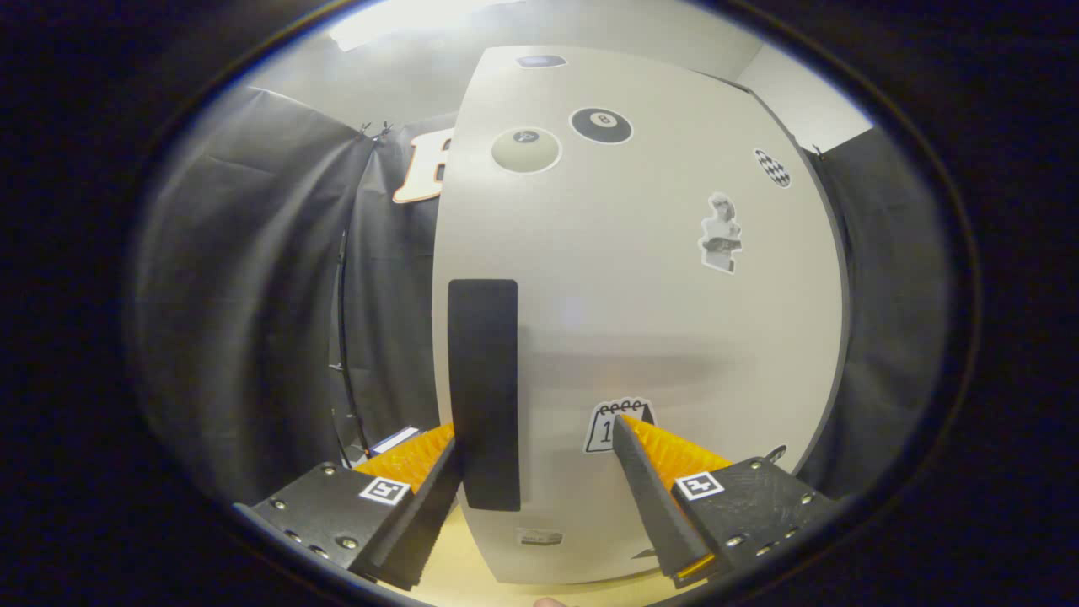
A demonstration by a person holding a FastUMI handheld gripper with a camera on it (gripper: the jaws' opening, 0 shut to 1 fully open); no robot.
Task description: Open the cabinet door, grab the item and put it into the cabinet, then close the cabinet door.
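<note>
Closed white cabinet door (641,320) with stickers just ahead, its dark vertical handle (483,394) standing between the spread fingers of the gripper (535,434) — nearer to the left finger (421,485), contact not possible to tell — jaws wide, gripping nothing, pale tabletop (455,573) below.

The cabinet door (674,337) is off-white, its handle (483,392) black, with a black eight-ball sticker (601,125), a checkered sticker (772,167), and a pale wood worktop (472,582).
</note>
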